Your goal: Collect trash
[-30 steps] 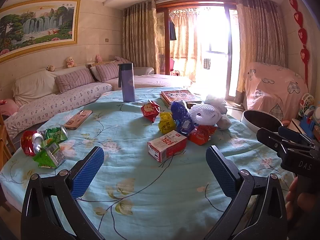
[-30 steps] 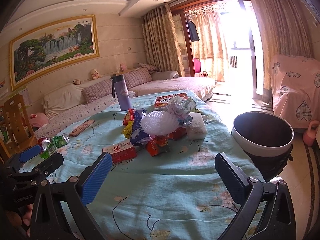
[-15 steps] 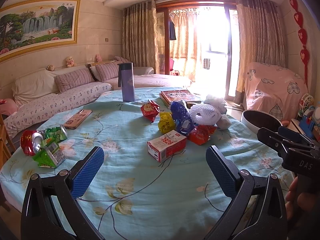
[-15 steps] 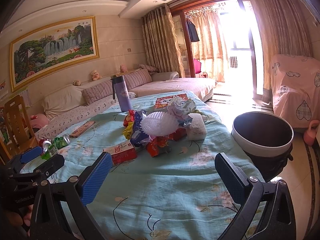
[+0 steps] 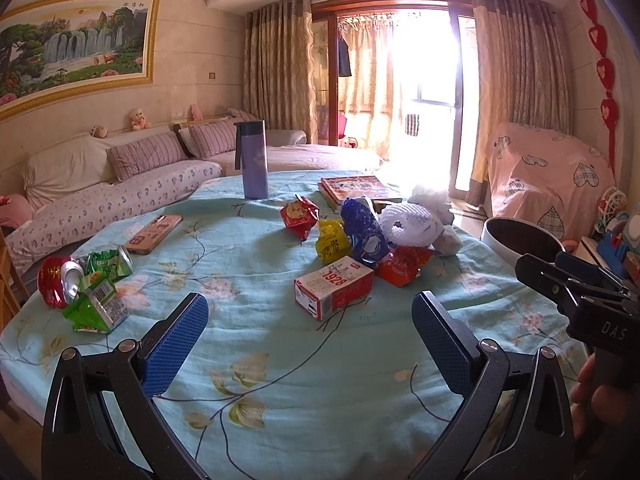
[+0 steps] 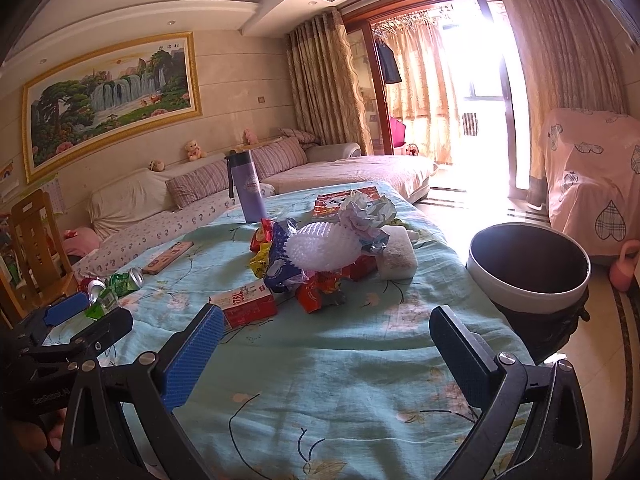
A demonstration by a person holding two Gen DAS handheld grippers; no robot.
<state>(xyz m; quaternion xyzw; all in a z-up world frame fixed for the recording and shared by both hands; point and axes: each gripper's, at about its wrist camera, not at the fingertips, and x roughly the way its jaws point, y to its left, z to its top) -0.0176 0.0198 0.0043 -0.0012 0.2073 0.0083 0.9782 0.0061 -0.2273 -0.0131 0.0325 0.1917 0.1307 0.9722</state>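
- Table [image 5: 280, 392], blue floral cloth: carries all the trash; nothing collected yet.
- Bin [image 6: 528, 276]: off the table's right edge, nearest the right gripper [image 6: 324, 352].
- Wrapper heap [image 5: 372, 236]: mid-table, ahead of both grippers.
- Red-and-white carton [image 5: 334, 292]: nearest trash, straight ahead of the left gripper [image 5: 310, 344], well apart; long axis slants left-near to right-far.
- Crushed cans [image 5: 86, 280]: far left.
- Both grippers: jaws spread wide, holding nothing.
- Against the earlier frames: no visible change; both grippers still hover.
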